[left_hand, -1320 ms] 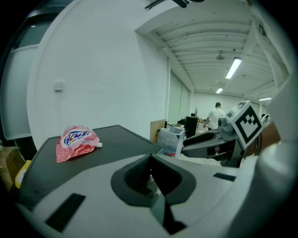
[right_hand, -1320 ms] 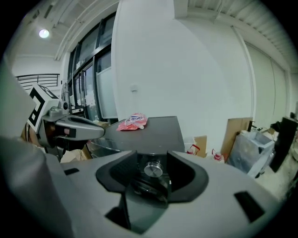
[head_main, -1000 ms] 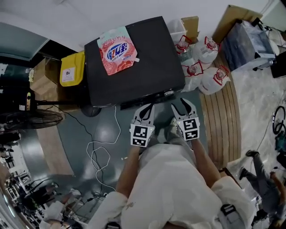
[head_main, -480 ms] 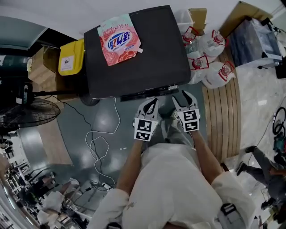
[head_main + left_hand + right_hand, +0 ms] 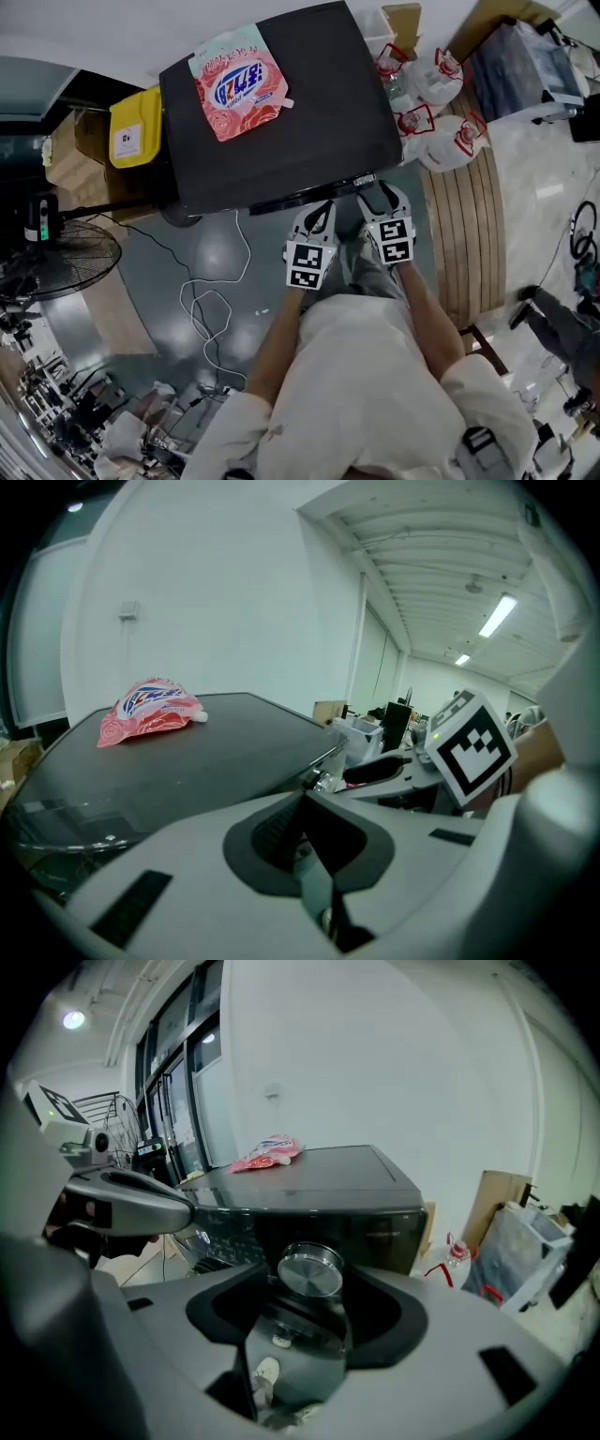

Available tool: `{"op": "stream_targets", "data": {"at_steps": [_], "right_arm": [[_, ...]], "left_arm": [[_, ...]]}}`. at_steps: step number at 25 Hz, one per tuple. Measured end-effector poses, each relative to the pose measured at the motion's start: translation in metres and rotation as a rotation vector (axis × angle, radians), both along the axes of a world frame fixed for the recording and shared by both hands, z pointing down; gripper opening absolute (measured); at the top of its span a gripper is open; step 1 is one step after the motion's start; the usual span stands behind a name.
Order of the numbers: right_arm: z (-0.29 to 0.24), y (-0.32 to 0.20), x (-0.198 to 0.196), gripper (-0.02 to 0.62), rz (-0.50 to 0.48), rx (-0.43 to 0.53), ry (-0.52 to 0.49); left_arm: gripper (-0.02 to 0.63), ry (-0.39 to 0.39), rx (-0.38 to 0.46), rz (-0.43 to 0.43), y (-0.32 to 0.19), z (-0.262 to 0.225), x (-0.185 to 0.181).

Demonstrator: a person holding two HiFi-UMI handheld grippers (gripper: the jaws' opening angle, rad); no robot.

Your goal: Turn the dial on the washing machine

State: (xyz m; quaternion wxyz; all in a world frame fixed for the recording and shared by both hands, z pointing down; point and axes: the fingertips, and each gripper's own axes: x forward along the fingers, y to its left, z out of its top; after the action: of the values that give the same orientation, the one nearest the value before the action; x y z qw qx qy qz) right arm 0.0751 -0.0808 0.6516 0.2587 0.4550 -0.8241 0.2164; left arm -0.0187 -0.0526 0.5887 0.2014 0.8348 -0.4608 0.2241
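The black washing machine (image 5: 319, 103) stands in front of me, its control panel (image 5: 309, 195) along the near edge. In the right gripper view the round silver dial (image 5: 311, 1271) sits on that panel, between the jaws of my right gripper (image 5: 307, 1307). Those jaws are opening, and a gap shows on each side of the dial. In the head view the right gripper (image 5: 380, 192) reaches the panel and hides the dial. My left gripper (image 5: 319, 208) hangs just left of it, at the machine's front edge, jaws together and holding nothing (image 5: 314, 841).
A pink detergent pouch (image 5: 234, 84) lies on the machine's lid. White tied bags (image 5: 441, 103) and a box stand to the right, a yellow bin (image 5: 136, 141) to the left. A fan (image 5: 56, 262) and a loose white cable (image 5: 211, 309) are on the floor at left.
Both grippers have moved forward to the machine's front edge. The right gripper's tips now reach the control panel.
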Motion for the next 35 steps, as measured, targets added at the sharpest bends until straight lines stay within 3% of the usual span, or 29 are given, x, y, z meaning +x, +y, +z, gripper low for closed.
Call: {"op": "stream_targets", "data": {"at_steps": [14,24,35], "right_arm": [[0.020,-0.014,-0.007,0.285,0.032,-0.019,0.017],[0.028,-0.018,-0.007,0.278,0.113,-0.074,-0.011],[0.027,-0.018,-0.008,0.276,0.123,-0.081,-0.069]], "left_arm": [[0.012,0.002,-0.026,0.027,-0.002,0.012,0.000],[0.012,-0.002,-0.032,0.050,0.002,0.015,0.003],[0.012,0.000,-0.034,0.055,0.003,0.016,0.003]]}}
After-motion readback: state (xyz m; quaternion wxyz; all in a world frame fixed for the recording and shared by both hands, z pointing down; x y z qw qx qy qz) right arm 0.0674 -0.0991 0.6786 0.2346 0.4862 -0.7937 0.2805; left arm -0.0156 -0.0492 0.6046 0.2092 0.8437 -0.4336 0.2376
